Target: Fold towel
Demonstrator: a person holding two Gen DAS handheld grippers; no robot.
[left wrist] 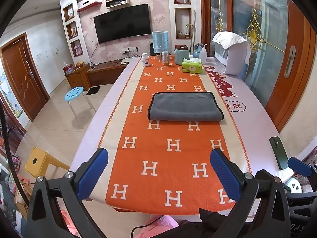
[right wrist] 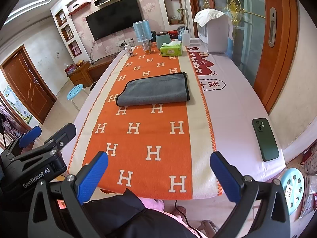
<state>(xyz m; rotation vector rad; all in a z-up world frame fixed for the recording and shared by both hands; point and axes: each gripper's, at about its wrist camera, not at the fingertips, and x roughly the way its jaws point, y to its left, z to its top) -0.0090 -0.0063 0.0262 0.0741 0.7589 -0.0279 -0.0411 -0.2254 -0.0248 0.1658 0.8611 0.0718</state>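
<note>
A grey towel (left wrist: 185, 106) with a black hem lies folded into a flat rectangle on the orange runner (left wrist: 168, 148) printed with white H letters, in the middle of the table. It also shows in the right wrist view (right wrist: 156, 91). My left gripper (left wrist: 159, 172) is open and empty, held back over the table's near edge, well short of the towel. My right gripper (right wrist: 159, 173) is open and empty too, over the near edge. The left gripper also shows at the left of the right wrist view (right wrist: 42, 136).
A dark green phone (right wrist: 265, 138) lies on the white tablecloth at the near right. At the far end stand a green tissue box (left wrist: 191, 67), a teal jar (left wrist: 181, 54), a blue cylinder (left wrist: 160, 42), bottles and a white appliance (left wrist: 231, 57). Stools stand on the floor at left.
</note>
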